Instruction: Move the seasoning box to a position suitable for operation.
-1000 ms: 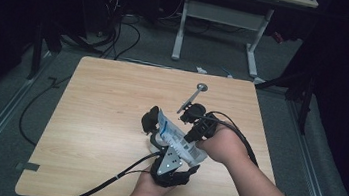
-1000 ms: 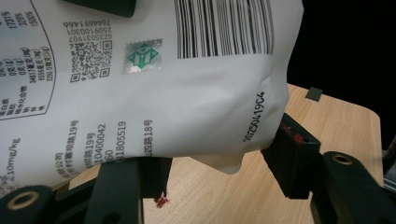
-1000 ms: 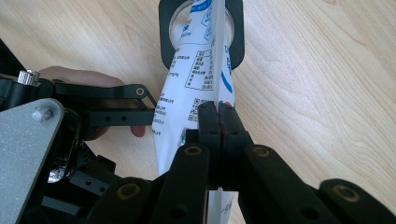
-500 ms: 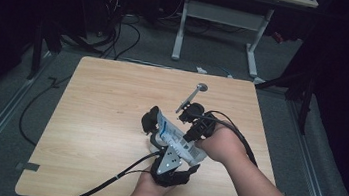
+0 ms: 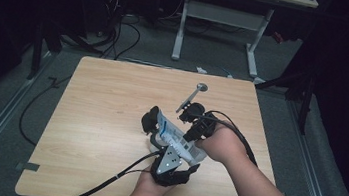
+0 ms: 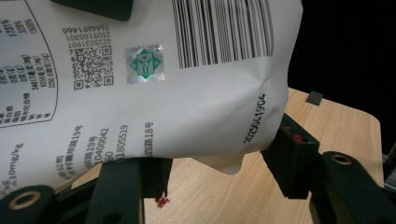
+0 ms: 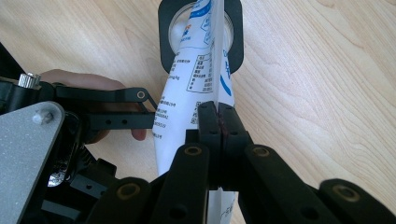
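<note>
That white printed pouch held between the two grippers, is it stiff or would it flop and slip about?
Probably floppy: the pouch shows dents and creases near its edge. Its flat seam is thin enough that the right gripper pinches it with jaws nearly touching. The film looks smooth and slightly glossy, so it might slide in a loose grip. It seems light, since a seam pinch helps hold it up.

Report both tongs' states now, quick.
Left tongs: closed around the white printed plastic pouch.
Right tongs: shut, pinching the same pouch's flat edge seam.
</note>
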`<state>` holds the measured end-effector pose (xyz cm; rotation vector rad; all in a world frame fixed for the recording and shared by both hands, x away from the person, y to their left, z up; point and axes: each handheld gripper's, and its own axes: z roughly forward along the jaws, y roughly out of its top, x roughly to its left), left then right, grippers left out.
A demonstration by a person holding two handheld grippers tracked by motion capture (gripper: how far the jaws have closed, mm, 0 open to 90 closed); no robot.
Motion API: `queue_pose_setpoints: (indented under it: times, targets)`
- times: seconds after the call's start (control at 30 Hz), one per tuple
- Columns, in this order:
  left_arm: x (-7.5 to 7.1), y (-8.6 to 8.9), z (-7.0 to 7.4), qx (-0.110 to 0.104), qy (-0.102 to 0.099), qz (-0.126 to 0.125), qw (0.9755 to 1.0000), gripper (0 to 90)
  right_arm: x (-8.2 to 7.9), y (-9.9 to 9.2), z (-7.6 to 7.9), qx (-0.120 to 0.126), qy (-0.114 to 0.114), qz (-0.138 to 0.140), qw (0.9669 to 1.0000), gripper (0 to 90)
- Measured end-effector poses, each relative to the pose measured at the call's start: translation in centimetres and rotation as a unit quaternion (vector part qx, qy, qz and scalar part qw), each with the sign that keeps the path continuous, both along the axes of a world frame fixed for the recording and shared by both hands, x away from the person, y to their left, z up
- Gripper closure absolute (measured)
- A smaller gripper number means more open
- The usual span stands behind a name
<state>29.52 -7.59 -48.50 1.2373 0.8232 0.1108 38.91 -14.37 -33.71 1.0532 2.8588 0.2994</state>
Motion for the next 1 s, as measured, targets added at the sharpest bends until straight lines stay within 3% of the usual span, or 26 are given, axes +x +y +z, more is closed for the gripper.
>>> queue_pose_setpoints:
  times: [1.0]
  targets:
    - [0.12,-0.21,0.34,-0.008,0.001,0.004,1.0000,47.0,0.19,0.09,0.29,-0.005,-0.007,0.001,1.0000,90.0]
